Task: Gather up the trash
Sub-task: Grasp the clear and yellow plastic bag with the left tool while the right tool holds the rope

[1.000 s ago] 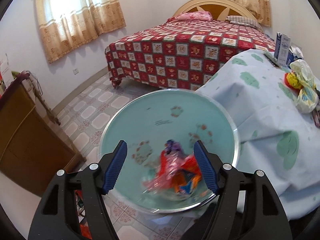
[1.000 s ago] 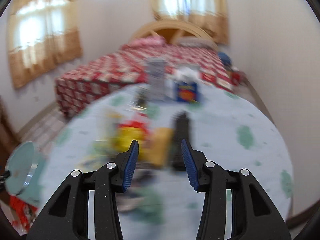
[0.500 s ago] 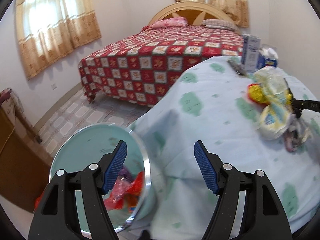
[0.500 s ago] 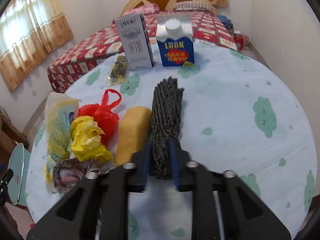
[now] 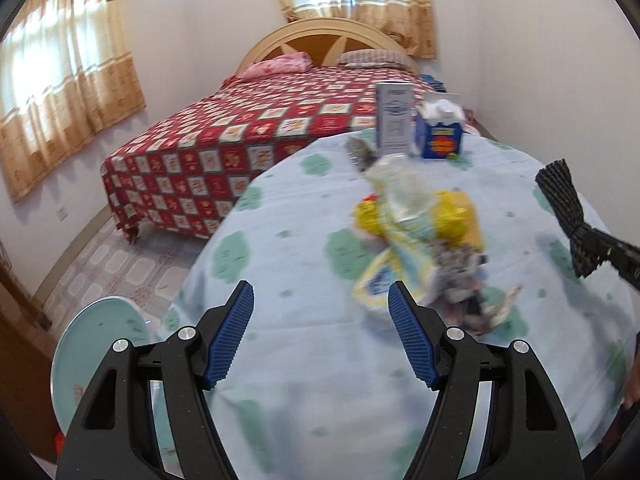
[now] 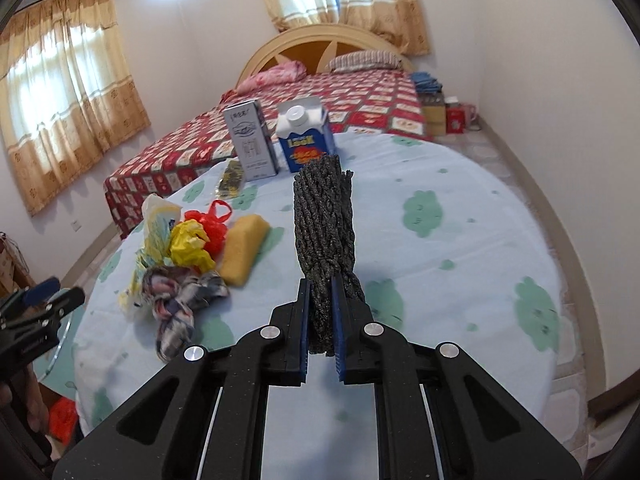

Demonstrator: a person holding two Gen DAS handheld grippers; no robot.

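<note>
Right gripper (image 6: 321, 320): now clamped on rope bundle (image 6: 324, 224), lifted at frame centre | left gripper (image 5: 320, 340): wide open, empty, you swing it from bin (image 5: 96, 344), lower left, toward trash pile (image 5: 416, 232) | next: bin the rope.

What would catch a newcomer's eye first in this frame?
The dark rope bundle clamped between the right gripper fingers, lifted over the round table. Next, the bright heap to its left: yellow bag, red bag and sponge. Behind the table, the red checkered bed fills the room, while the left gripper hangs open near the table edge.
</note>
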